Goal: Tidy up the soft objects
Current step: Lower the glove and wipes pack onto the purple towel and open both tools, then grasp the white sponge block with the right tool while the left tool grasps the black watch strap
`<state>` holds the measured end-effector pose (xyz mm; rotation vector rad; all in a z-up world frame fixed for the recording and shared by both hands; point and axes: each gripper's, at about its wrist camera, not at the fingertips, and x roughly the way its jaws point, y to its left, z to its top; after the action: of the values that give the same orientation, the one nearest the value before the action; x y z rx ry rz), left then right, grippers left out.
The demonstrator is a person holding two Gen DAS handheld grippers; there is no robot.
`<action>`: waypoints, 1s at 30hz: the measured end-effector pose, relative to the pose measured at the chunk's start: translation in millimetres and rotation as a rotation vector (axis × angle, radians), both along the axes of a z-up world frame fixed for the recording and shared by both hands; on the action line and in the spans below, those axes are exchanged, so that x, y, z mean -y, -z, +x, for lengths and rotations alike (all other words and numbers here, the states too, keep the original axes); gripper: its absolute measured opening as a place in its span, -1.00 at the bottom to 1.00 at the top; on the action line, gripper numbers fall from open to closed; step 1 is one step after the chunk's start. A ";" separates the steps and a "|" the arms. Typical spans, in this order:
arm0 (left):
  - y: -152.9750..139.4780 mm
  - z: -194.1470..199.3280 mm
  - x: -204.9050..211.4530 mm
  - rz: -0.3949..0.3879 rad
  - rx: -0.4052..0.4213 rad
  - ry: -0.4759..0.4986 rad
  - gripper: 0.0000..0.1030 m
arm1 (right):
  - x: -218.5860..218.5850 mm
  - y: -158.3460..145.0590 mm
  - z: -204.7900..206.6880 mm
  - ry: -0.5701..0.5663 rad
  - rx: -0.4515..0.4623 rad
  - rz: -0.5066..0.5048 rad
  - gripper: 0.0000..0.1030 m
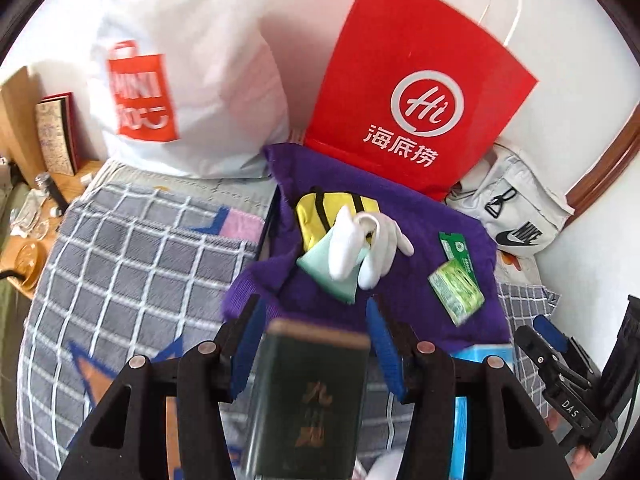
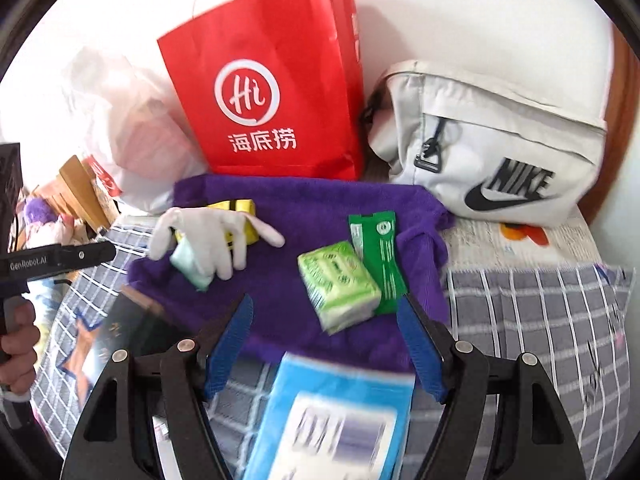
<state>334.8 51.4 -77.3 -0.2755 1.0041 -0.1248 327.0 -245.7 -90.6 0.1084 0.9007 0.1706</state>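
A purple cloth [image 1: 400,208] [image 2: 300,208] is spread on the bed. On it lie a white glove [image 1: 360,244] [image 2: 208,236], a yellow pouch [image 1: 320,208], a mint-green soft pack [image 1: 332,276], a light green tissue pack [image 1: 456,284] [image 2: 340,284] and a dark green packet [image 2: 378,256]. My left gripper [image 1: 314,304] is open above a dark green book [image 1: 308,392], with a gap at its right finger. The book lies on the bedding in the right wrist view [image 2: 132,328]. Beneath my open right gripper [image 2: 325,299] lies a blurred blue pack [image 2: 332,420], untouched.
A red paper bag [image 1: 420,92] [image 2: 272,88], a white plastic bag [image 1: 180,80] and a white Nike bag [image 2: 492,152] stand against the wall behind the cloth. Grey checked bedding [image 1: 120,260] [image 2: 540,320] covers the bed. A cluttered wooden desk [image 1: 56,132] is at far left.
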 end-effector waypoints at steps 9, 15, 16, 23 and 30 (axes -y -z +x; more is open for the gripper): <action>-14.3 -72.4 -14.4 0.025 0.054 -0.019 -0.03 | -23.2 -9.3 -73.9 -0.048 -0.004 0.057 0.44; -8.4 -110.9 -16.4 0.015 0.051 -0.011 -0.03 | -38.8 -5.8 -125.9 -0.087 -0.012 0.072 0.43; -6.9 -117.1 -16.3 0.014 0.052 -0.007 -0.03 | -39.9 -4.2 -133.6 -0.091 -0.013 0.079 0.42; 5.9 -144.4 -16.9 0.003 0.046 0.008 -0.02 | -57.8 16.8 -173.5 -0.150 -0.042 0.111 0.42; 22.9 -164.3 -19.2 -0.018 0.049 0.033 -0.02 | -76.6 46.6 -178.8 -0.171 -0.095 0.130 0.42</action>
<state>170.5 70.5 -100.2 -0.2709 0.9597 -0.1701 148.2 -169.1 -137.3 0.1614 0.9938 0.3861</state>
